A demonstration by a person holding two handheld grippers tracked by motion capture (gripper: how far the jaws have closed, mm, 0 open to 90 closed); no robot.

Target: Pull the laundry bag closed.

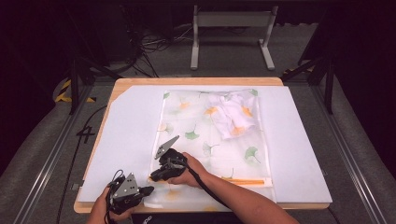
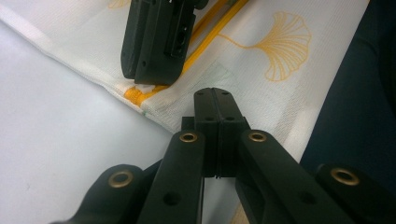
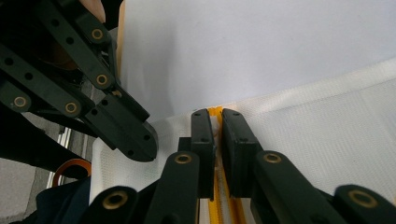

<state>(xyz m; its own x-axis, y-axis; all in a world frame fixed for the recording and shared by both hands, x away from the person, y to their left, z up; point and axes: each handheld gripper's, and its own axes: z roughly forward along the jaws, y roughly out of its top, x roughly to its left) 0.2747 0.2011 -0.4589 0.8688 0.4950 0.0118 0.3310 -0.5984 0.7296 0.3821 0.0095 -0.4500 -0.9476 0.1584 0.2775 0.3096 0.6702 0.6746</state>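
A see-through mesh bag [image 1: 210, 140] printed with ginkgo leaves lies flat on the white mat. A white garment [image 1: 232, 114] is inside it at the far right. An orange zipper [image 1: 243, 181] runs along the bag's near edge. My right gripper [image 1: 153, 177] is at the zipper's left end, its jaws [image 3: 214, 114] closed on a small white pull tab [image 2: 142, 88] over the zipper [image 3: 215, 210]. My left gripper [image 1: 148, 190] is just nearer, at the bag's near left corner [image 2: 261, 93]. There its jaws [image 2: 215, 95] are pressed together on the fabric edge.
The white mat [image 1: 126, 126] covers a wooden table [image 1: 196, 80] and has bare areas left and right of the bag. A grey metal stand [image 1: 231, 18] and loose cables [image 1: 154, 44] are on the floor beyond. The table's near edge is right under my hands.
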